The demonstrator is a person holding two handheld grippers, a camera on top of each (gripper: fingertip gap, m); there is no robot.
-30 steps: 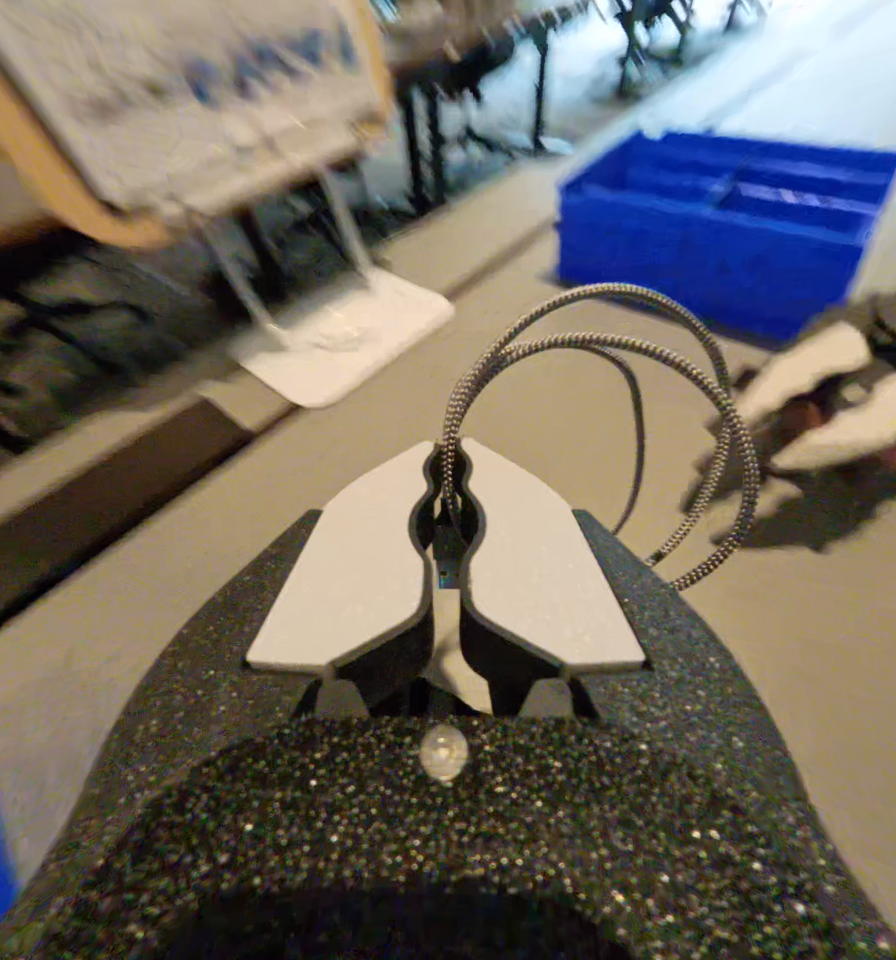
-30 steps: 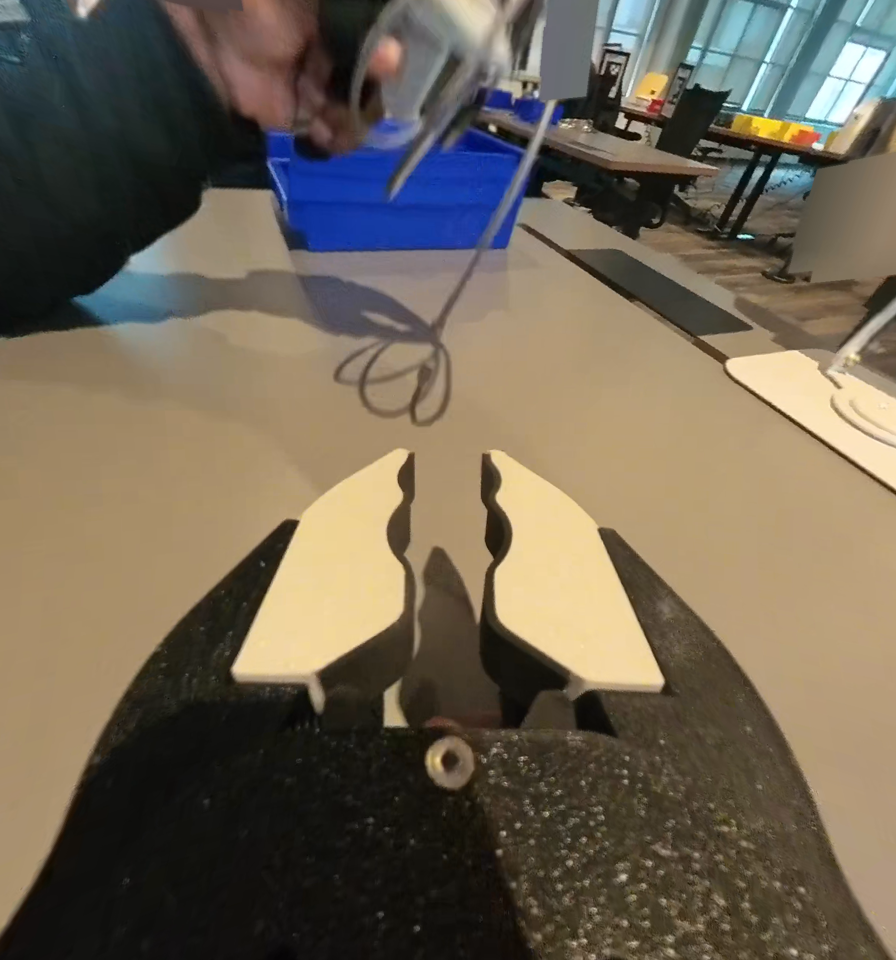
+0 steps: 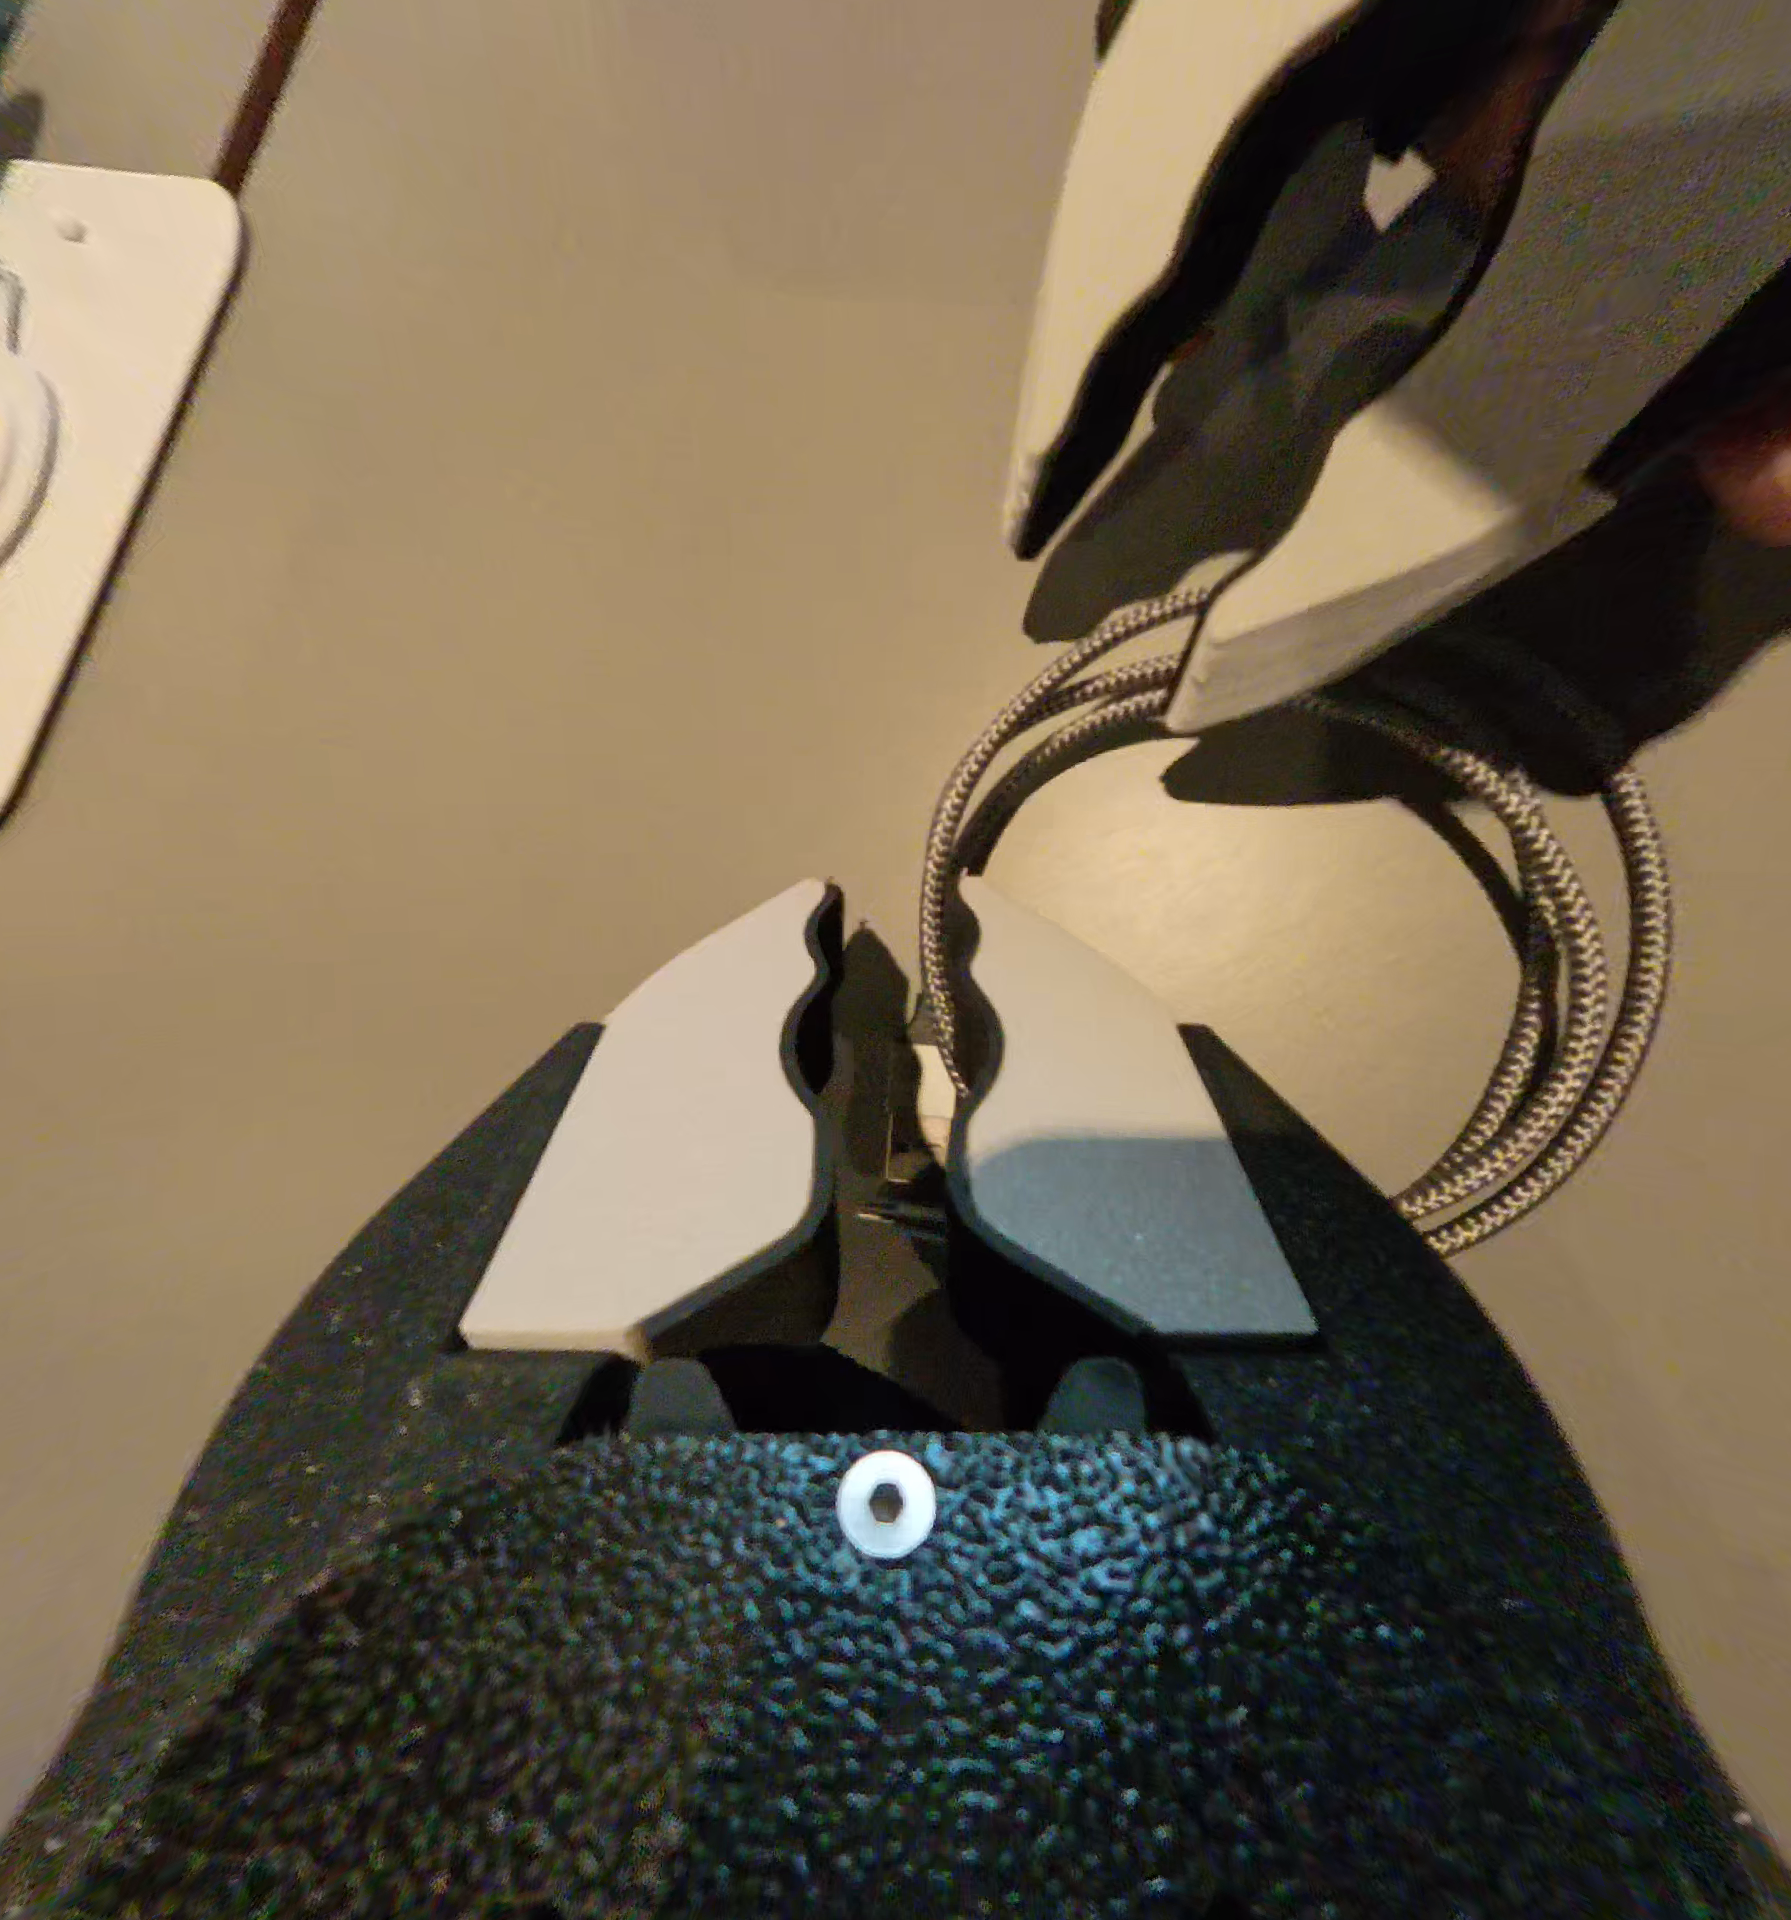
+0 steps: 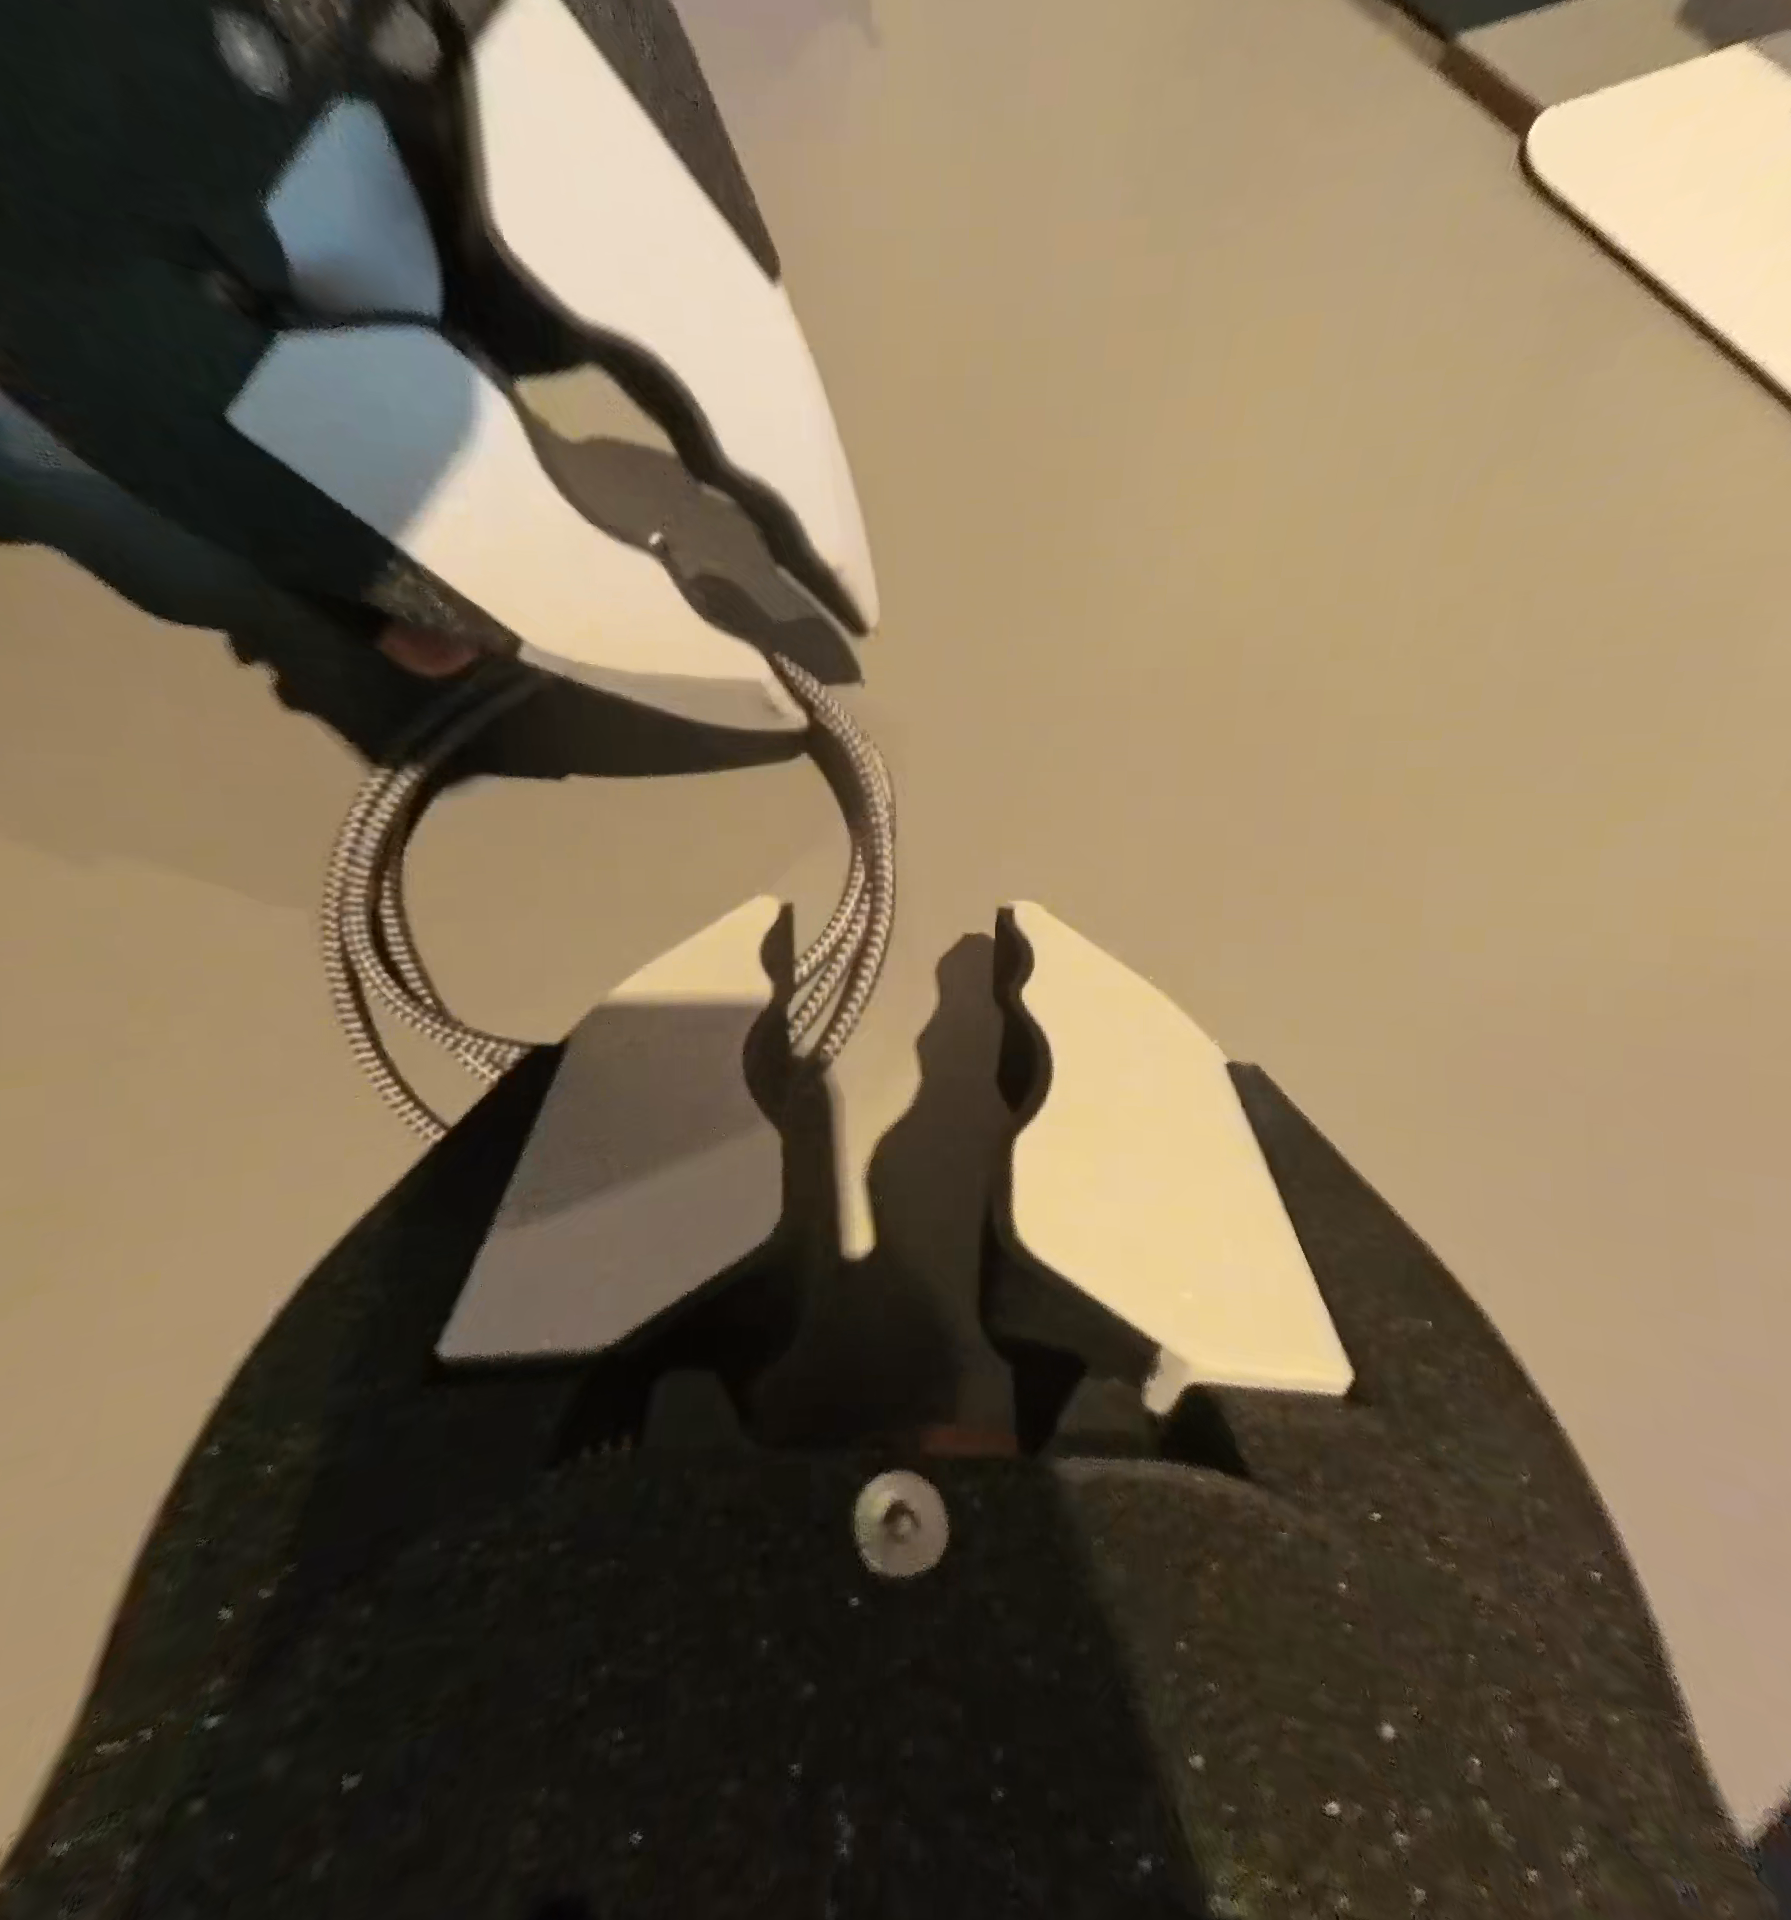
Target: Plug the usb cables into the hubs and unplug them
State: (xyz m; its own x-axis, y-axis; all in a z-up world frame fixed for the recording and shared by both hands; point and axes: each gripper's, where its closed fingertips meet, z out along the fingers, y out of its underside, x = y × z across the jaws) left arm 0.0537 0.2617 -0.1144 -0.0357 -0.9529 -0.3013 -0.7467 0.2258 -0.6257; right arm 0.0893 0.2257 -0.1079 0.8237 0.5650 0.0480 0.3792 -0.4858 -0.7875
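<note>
A grey braided usb cable lies coiled in loops on the tan table. My left gripper points down at the table with its jaws parted a little. The cable's plug end sits between them against the right finger. My right gripper is open, and a strand of the cable loop passes between its fingers beside the left one. Each gripper shows in the other's view, the right one over the loops and the left one at the loop's far side. No hub is in view.
A white base plate with a clear round fitting lies at the table's edge, at the left of the left wrist view and the upper right of the right wrist view. A fingertip of the person's hand shows behind the right gripper. There is about 6 cm between the tips of the two grippers.
Both grippers have tilted down and come close together over the table. My left gripper's jaws, tight on the cable before, have parted. My right gripper has opened wider around the loop.
</note>
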